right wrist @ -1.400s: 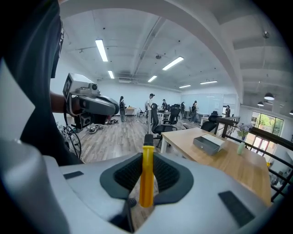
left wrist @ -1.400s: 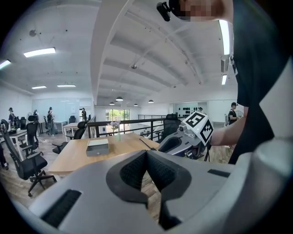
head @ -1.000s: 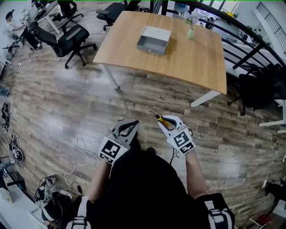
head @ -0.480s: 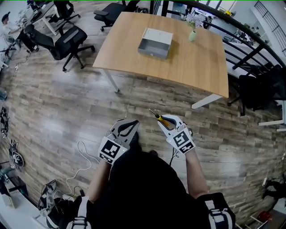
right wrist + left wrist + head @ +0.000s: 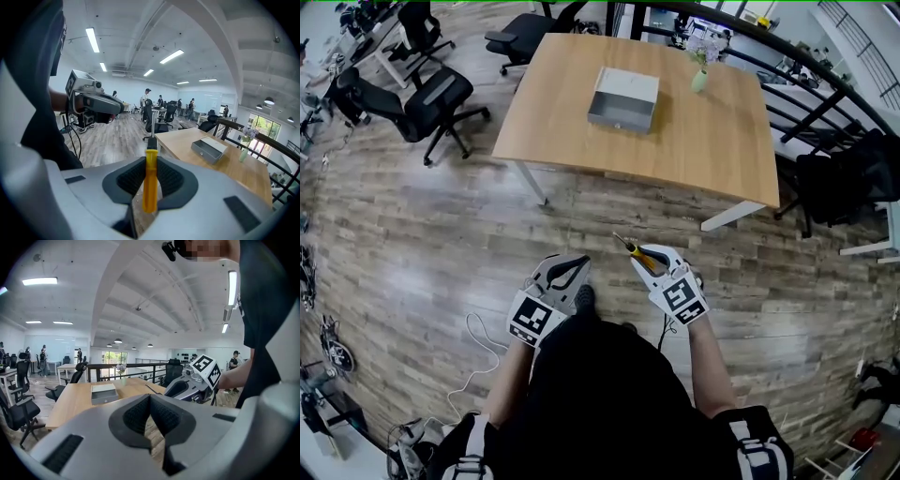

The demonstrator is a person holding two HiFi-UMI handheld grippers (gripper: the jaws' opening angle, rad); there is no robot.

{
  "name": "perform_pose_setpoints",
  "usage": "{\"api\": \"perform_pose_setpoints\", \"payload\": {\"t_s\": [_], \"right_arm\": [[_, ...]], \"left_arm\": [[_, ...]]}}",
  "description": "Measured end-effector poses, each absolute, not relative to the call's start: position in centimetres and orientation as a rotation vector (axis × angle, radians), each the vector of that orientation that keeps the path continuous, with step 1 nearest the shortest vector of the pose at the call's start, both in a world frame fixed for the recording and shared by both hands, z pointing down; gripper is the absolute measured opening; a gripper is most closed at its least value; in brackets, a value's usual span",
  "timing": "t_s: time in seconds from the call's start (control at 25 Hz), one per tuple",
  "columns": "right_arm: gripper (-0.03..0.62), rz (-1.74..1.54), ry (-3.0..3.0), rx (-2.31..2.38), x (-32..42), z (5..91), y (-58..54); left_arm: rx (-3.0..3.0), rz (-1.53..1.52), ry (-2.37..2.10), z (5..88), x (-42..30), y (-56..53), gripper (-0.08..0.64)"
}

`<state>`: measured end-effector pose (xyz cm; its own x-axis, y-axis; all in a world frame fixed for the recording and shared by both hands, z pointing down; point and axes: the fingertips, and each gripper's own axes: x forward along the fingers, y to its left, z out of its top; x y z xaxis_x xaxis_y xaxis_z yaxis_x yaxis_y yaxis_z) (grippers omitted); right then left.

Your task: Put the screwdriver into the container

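Observation:
A yellow-handled screwdriver (image 5: 638, 251) (image 5: 150, 181) sticks forward out of my right gripper (image 5: 643, 256) (image 5: 151, 162), which is shut on its handle. The dark shaft points toward the wooden table (image 5: 703, 141). On the table's far side stands the grey open-topped container (image 5: 623, 98) (image 5: 209, 150) (image 5: 104, 393), well ahead of both grippers. My left gripper (image 5: 572, 268) (image 5: 150, 401) is held beside the right one at waist height, shut with nothing between its pads. Both are over the wooden floor, short of the table.
A small vase with flowers (image 5: 700, 75) stands on the table's far right. Black office chairs (image 5: 427, 98) are at the left, and a black railing (image 5: 806, 70) runs behind the table. A white cable (image 5: 478, 328) lies on the floor at lower left.
The table and container have come slightly nearer in the head view and the floor has slid back. Both grippers keep the same pose and the same hold.

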<state>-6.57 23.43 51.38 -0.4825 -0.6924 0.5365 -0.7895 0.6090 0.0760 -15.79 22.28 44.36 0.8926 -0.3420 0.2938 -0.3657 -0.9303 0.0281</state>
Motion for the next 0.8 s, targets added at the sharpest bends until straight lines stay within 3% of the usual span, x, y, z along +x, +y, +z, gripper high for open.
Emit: {"api": "perform_pose_setpoints", "payload": {"t_s": [0.8], "right_arm": [[0.086,0.252,-2.219,1.309,-8.3,52.1,17.8]], "left_arm": [[3.006,0.415,-0.555,44.8,-20.5,13.0,0.021]]}}
